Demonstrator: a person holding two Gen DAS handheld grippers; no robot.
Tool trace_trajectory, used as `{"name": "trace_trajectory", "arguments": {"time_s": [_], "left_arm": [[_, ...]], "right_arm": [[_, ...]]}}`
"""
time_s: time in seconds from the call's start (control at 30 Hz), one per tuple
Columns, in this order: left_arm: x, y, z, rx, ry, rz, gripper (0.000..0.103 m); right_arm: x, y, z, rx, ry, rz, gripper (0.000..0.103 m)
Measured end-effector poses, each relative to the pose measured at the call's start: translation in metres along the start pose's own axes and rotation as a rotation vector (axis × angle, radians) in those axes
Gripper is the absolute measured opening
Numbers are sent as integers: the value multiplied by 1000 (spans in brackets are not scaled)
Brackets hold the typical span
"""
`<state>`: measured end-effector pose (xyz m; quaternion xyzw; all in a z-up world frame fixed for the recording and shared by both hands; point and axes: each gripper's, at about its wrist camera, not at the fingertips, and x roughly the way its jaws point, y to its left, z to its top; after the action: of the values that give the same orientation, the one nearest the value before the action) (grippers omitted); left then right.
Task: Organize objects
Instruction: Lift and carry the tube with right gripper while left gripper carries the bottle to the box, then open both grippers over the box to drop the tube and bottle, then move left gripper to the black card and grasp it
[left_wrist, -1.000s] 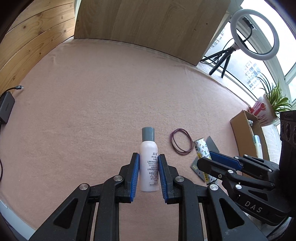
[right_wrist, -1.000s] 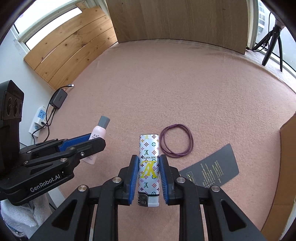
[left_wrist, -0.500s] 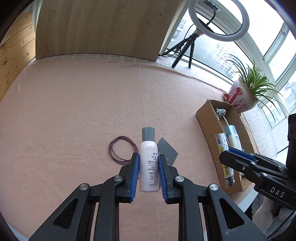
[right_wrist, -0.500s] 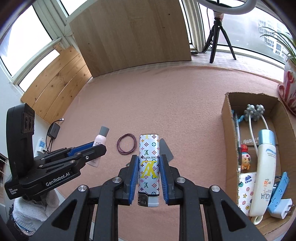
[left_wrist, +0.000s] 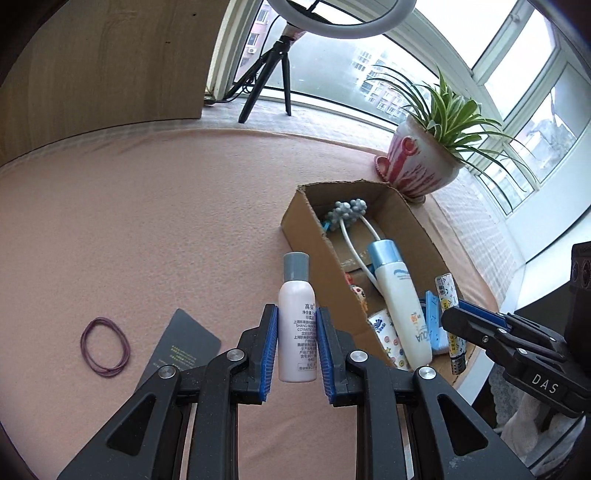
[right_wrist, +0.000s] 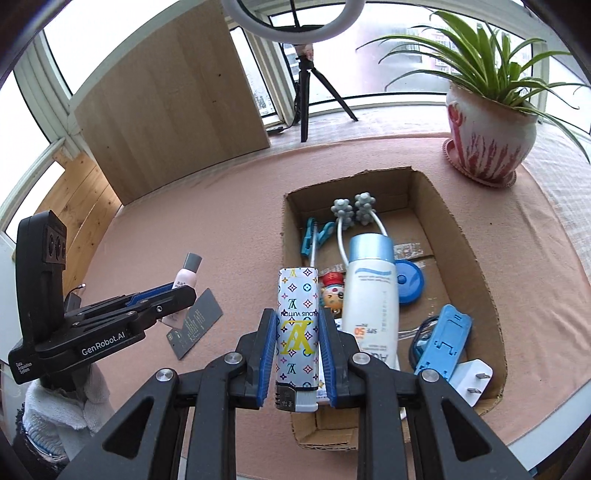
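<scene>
Change: both hand-held grippers have swung from the bare pink worktop (left_wrist: 147, 229) toward the cardboard box (right_wrist: 476, 266), which now fills the right wrist view; the purple hair tie and dark card have slid off to the left.
Left hand-held gripper (left_wrist: 296, 347): blue pads pinch a small pale pink bottle (left_wrist: 297, 332) with a grey cap, held upright just left of the box wall.
Right hand-held gripper (right_wrist: 297, 350): pads clamp a patterned lighter (right_wrist: 297, 325), which hangs over the near left part of the box.
Box contents: white sunscreen bottle (right_wrist: 371, 295) lying flat, grey two-ball massager (right_wrist: 354, 210), blue round tape measure (right_wrist: 408, 282), blue phone stand (right_wrist: 443, 341), white plug (right_wrist: 471, 378), a small cartoon figure (right_wrist: 332, 291); a teal clip-like item near the far left corner is hard to identify.
Worktop left of box: purple hair tie (left_wrist: 105, 347) and dark card (left_wrist: 184, 341) lie near each other, apart.
Behind box: potted plant (right_wrist: 491, 125), ring light tripod (right_wrist: 306, 92).
</scene>
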<state>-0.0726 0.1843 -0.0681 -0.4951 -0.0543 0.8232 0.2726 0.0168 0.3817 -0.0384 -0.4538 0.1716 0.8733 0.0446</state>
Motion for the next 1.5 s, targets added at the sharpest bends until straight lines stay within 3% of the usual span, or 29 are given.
{"name": "trace_trajectory", "arguments": {"time_s": [0.3,0.7,0.73,0.8,0.83,0.93,1.23,1.5], "left_arm": [[39,-55,13,73,37,-57,22],[62,-75,19,90,46,-53,22],[62,-75,19,84,42,-54,24],[63,-74,21,79,59,-64,49],[62,-74,20,81,48,-59,52],[59,-75,19,98,40,-47,52],[47,-61,16,81,37,-38,52],[32,-16,8,17,44,3,52]], "right_arm": [[-7,-51,-5,82,-4,-53,21],[-6,-74,-4,106,1,-60,21],[-6,-75,-4,106,1,-61,21],[-6,-77,-3,114,-6,-55,21],[-7,-78,-3,119,-11,-46,25],[-8,-78,-3,131,-13,-50,53],[-7,-70,-3,132,-16,-42,55],[-1,-51,-2,133,-5,15,56]]}}
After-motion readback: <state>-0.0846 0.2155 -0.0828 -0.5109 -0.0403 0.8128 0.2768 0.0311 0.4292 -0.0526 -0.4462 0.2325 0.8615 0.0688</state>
